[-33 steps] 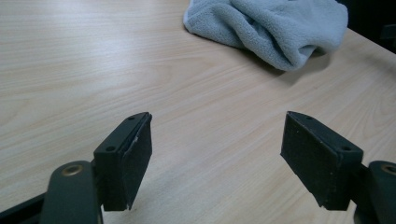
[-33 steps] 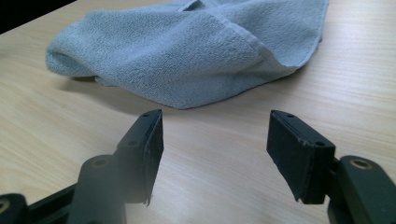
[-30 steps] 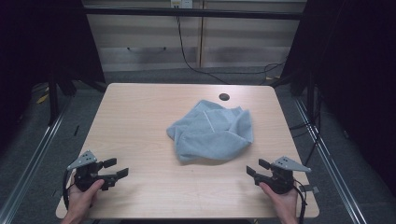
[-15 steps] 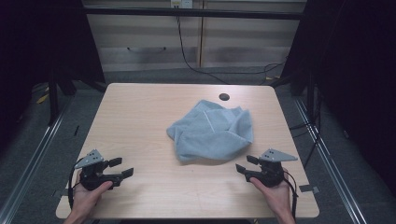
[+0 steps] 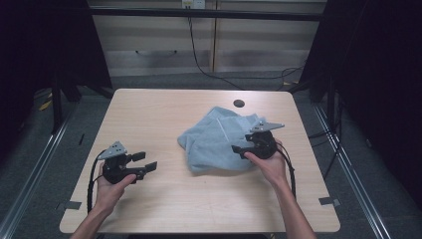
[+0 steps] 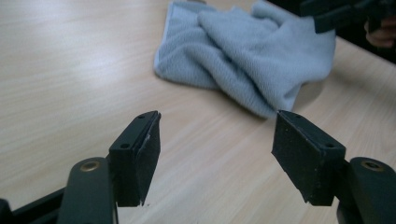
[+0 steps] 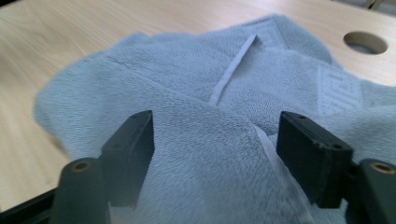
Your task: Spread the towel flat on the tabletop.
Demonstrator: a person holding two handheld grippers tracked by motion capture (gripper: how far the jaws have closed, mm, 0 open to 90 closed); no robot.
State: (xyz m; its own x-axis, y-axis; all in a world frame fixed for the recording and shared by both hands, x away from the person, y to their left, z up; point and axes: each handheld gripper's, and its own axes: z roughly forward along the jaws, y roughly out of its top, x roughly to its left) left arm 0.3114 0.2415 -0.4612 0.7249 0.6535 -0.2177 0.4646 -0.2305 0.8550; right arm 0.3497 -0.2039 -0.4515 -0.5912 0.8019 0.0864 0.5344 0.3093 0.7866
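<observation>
Towel: your pale blue towel point(image 5: 221, 142) lay crumpled right of the table's centre.
Right gripper point(image 5: 242, 149): your jaws had just been opening and stood wide over the towel's near folds, clamping nothing.
Left gripper point(image 5: 144, 165): jaws had just narrowed slightly, still parted, towel well ahead, bare wood between.
Surface: light wooden table point(image 5: 149, 114), round hole point(image 5: 239, 103) near the far edge.
Room: dark, cables behind.

A pale blue-grey towel point(image 5: 219, 144) lies on the light wood-grain table point(image 5: 149, 114); both tongs are black.
</observation>
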